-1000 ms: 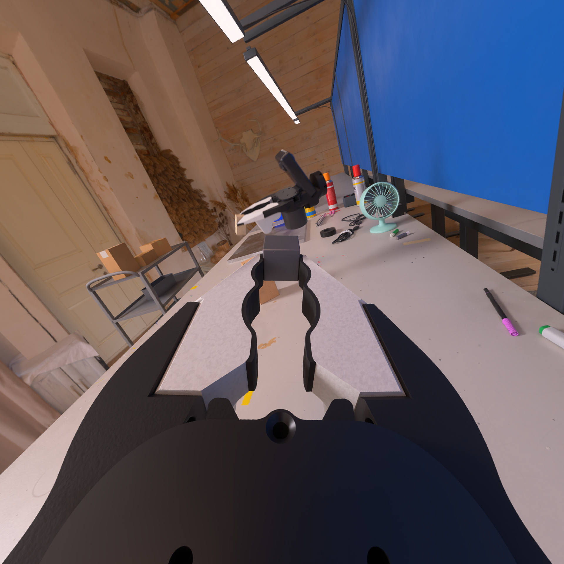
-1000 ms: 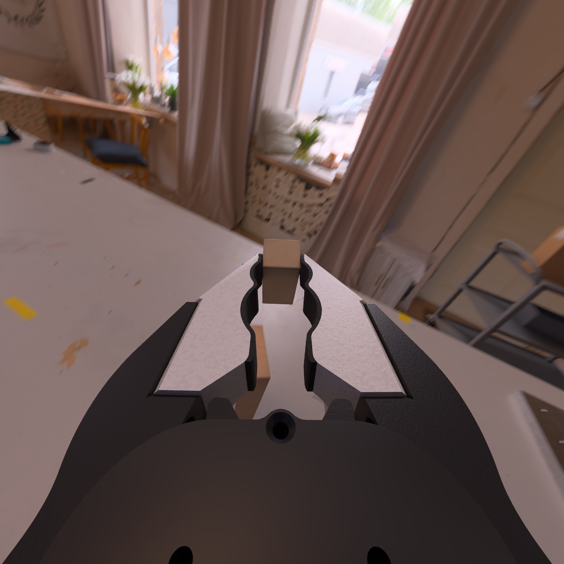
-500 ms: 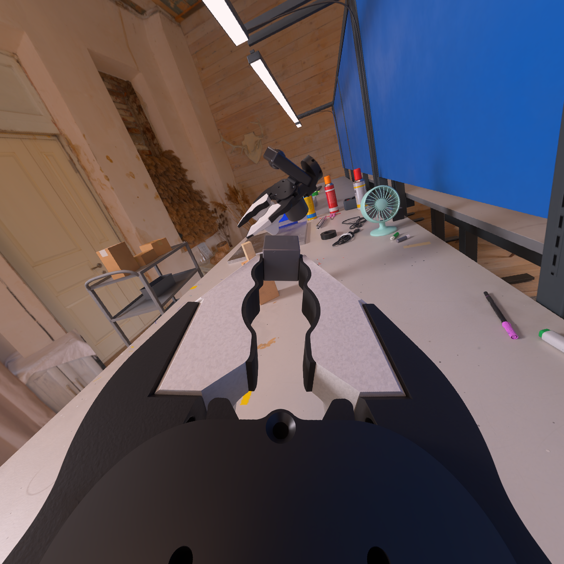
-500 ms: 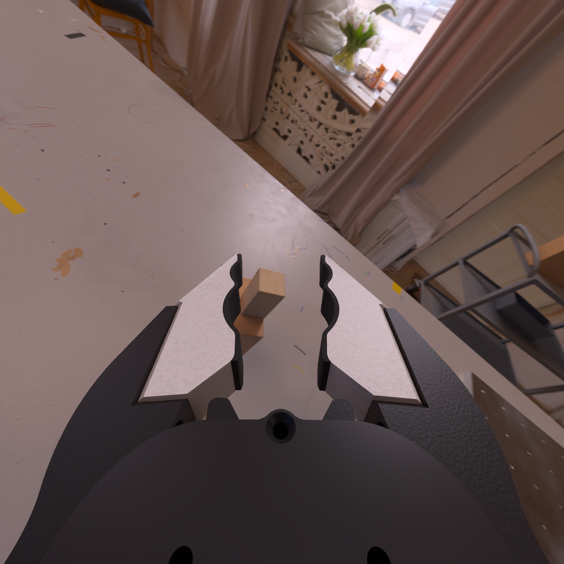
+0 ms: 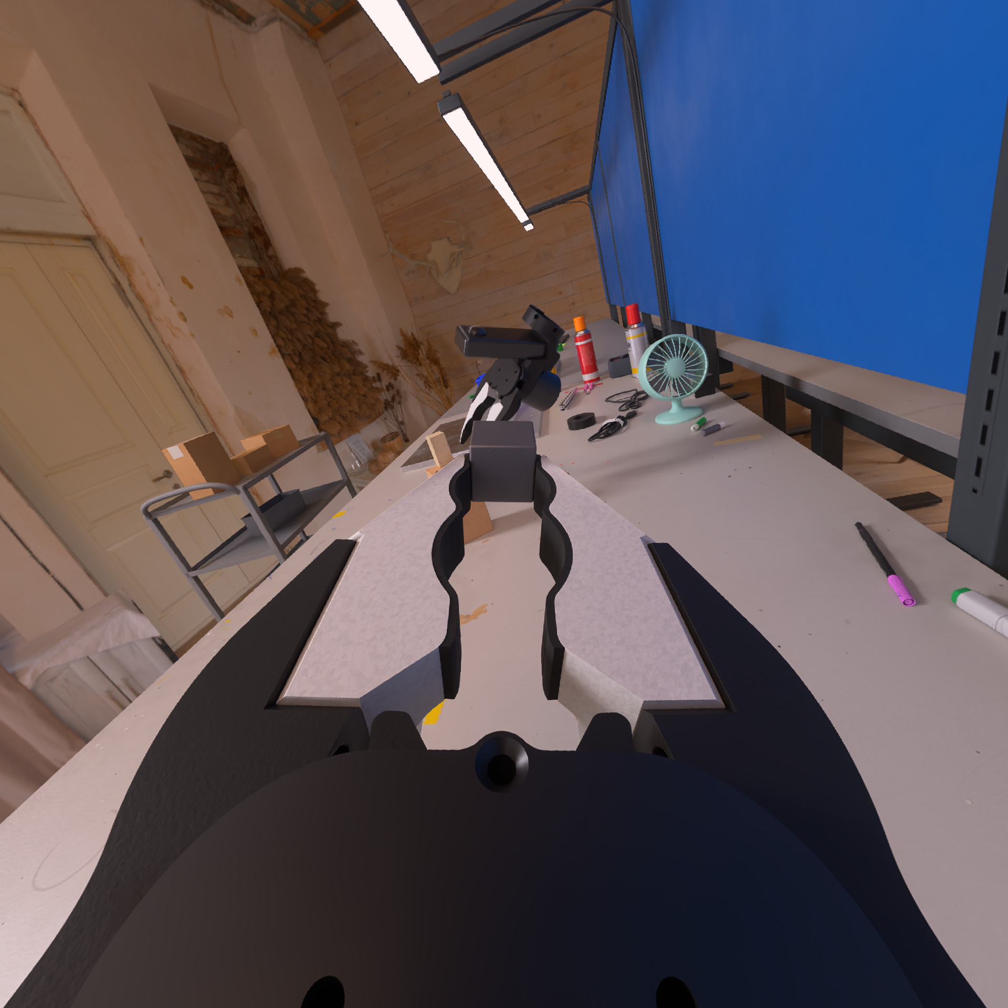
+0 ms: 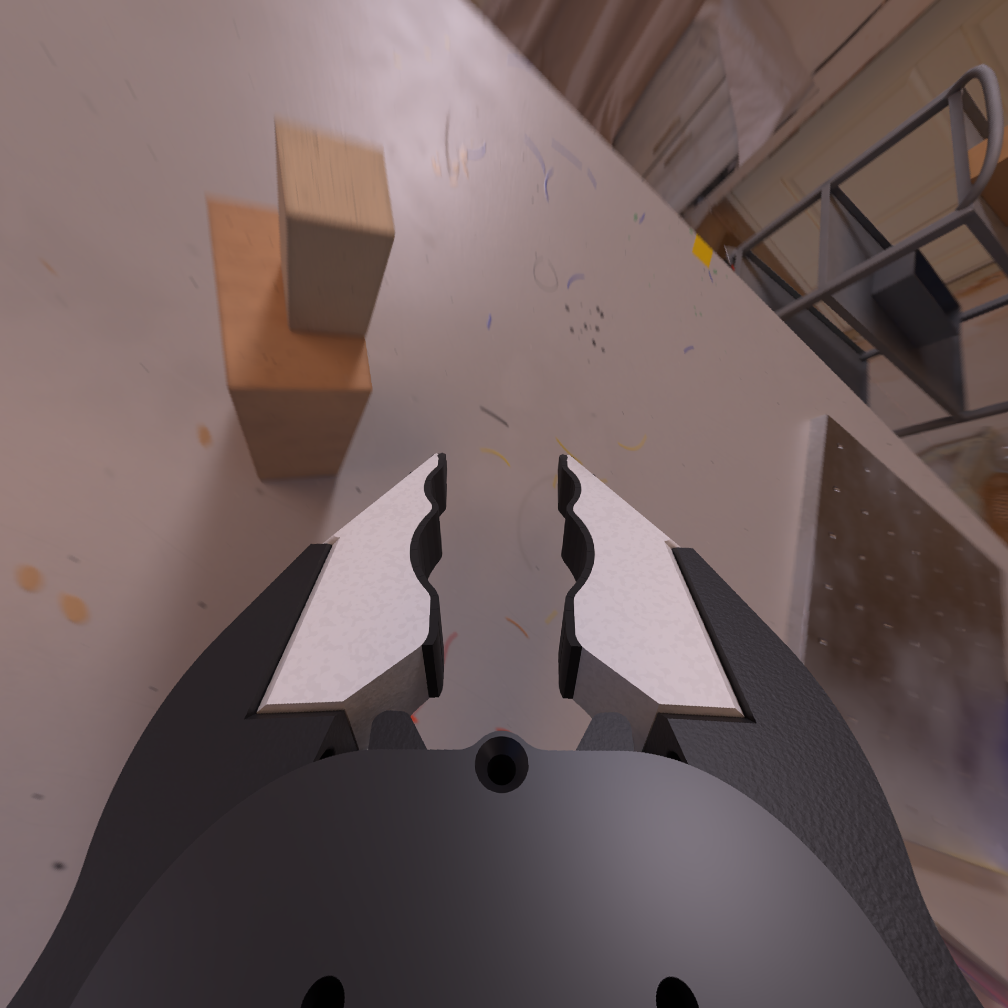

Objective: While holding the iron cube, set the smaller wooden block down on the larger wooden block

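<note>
My left gripper (image 5: 502, 463) is shut on the dark grey iron cube (image 5: 502, 461) and holds it above the table. In the right wrist view the smaller pale wooden block (image 6: 333, 229) rests on top of the larger orange-brown wooden block (image 6: 289, 382) on the table. My right gripper (image 6: 502, 463) is open and empty, above the table and to the right of the two blocks. In the left wrist view the right gripper (image 5: 483, 412) hangs beyond the cube, the small block (image 5: 439, 448) shows left of the cube, and part of the larger block (image 5: 477, 521) shows between my fingers.
A grey perforated plate (image 6: 883, 589) lies at the right near the table edge, with a metal cart (image 6: 883, 273) beyond it. Farther along the table stand a teal fan (image 5: 673, 376), spray cans (image 5: 585, 349), cables and a tape roll. Markers (image 5: 886, 567) lie at the right.
My right gripper opened and let go of the small block, which now rests on the larger block. It then rose and drew back to the right. My left gripper kept still with the cube.
</note>
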